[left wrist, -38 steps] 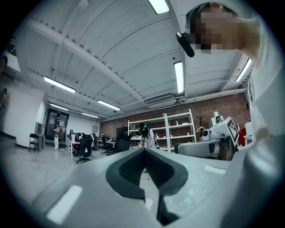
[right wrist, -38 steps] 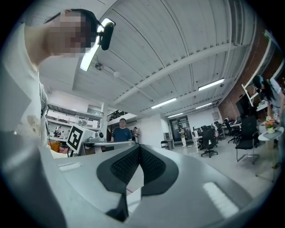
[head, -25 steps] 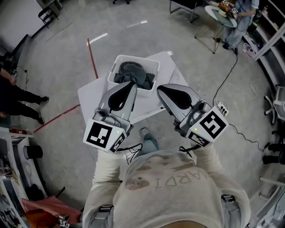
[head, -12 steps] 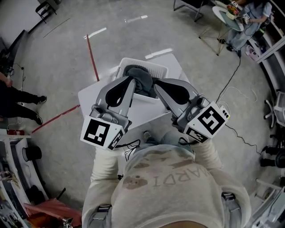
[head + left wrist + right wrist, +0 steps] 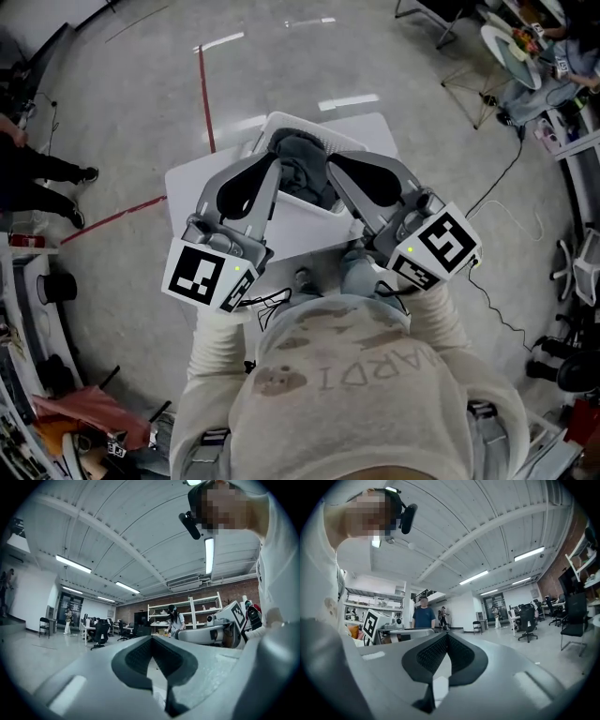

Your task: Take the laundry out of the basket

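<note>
We held both tools out over the white plastic basket (image 5: 281,123), which sat on the white table (image 5: 183,187), and the dark grey heap of laundry (image 5: 302,161) lay inside it, in the gap between our two sets of fingertips. From the left gripper (image 5: 270,167) the cloth lay just to the right of the tips and below them. From the right gripper (image 5: 335,161) it lay just to the left and below. Neither looked clearly nearer, and we could not tell from above whether either tip touched the fabric.

The heap's longer run went away from us, roughly in line with the fingers rather than across them.

In the left gripper view, the left gripper (image 5: 151,639) had its jaws brought together at the tips with nothing between them. In the right gripper view, the right gripper (image 5: 446,635) showed the same. The laundry appeared in neither of those views, which looked out across the room.

We judged that the coming move turned on parting one pair of jaws and dipping it inward and down onto the pile.
</note>
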### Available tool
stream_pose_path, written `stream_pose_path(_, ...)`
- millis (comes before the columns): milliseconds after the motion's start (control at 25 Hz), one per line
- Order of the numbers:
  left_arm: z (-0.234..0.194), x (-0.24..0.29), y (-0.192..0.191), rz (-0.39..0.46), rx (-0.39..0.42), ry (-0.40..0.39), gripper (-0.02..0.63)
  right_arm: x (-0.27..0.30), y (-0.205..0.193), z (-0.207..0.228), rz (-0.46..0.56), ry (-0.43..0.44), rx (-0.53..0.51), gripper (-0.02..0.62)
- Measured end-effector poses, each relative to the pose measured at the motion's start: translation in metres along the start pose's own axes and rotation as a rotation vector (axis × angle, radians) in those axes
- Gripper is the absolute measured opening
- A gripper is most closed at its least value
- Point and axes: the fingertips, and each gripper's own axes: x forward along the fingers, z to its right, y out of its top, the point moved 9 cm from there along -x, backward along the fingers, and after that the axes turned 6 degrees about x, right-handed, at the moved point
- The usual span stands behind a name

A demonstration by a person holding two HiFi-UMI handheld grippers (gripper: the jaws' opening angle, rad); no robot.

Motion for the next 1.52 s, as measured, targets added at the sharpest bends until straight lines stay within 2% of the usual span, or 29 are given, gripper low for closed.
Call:
stream_pose_path(200,-0.002,0.021,0.004,0.004,0.0,0.082,0.0,0.014,0.006,0.037,-0.031,0.073,0.016,0.028)
stream_pose_path(640,-0.004,0.078,-0.003,-0.005,0.004,0.305,0.0,0.049,0.007,0.129,-0.119,0.288,0.03,0.028)
stream_pose_path(800,0.004,0.093,-0.008,-0.037,0.015,0.371,0.0,0.057,-0.004,0.153,-0.173,0.373,0.04,0.029)
stream_pose_path(920,0.006,0.101,-0.015,-0.061,0.008,0.392,0.0,0.066,-0.018,0.167,-0.207,0.405,0.062,0.029)
stream_pose_path(1160,-0.005,0.099,-0.027,-0.089,-0.002,0.382,0.0,0.088,-0.046,0.172,-0.273,0.396,0.082,0.029)
stream_pose_path(1520,-0.061,0.085,-0.068,-0.141,-0.051,0.28,0.0,0.127,-0.098,0.17,-0.377,0.242,0.133,0.078)
